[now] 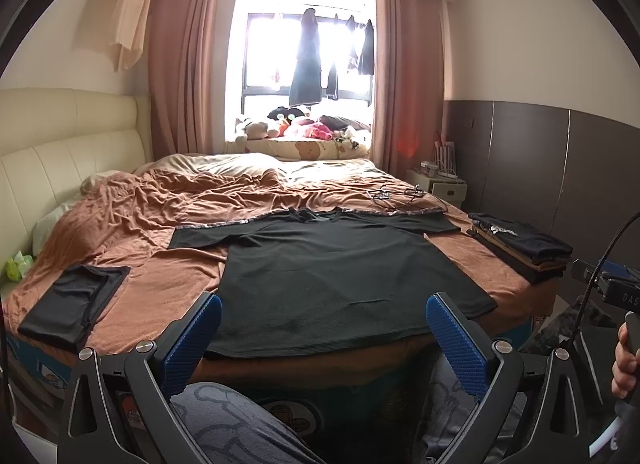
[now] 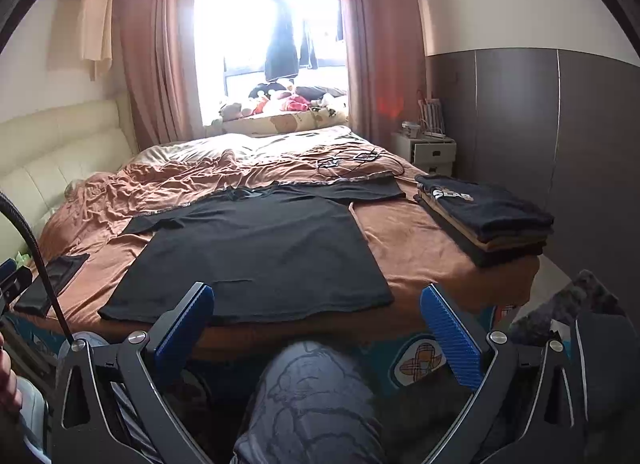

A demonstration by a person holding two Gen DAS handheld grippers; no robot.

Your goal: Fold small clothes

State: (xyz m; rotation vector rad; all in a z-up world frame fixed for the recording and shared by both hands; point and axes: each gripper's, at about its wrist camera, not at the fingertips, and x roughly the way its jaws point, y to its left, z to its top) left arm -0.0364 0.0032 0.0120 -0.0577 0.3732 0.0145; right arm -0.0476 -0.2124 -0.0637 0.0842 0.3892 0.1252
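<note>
Through the left wrist view, I am holding my left hand-held gripper (image 1: 322,328) released, its blue fingers (image 1: 454,338) spread wide and grasping nothing, hovering near the hem of the black T-shirt (image 1: 320,276). The shirt is lying flat on the bed (image 1: 168,272), sleeves out. A folded dark garment (image 1: 74,304) is sitting at the left.

Through the right wrist view, my right hand-held gripper (image 2: 318,326) is likewise hanging released before the shirt's hem, with a stack of folded clothes (image 2: 488,215) resting at the bed's right edge.
</note>
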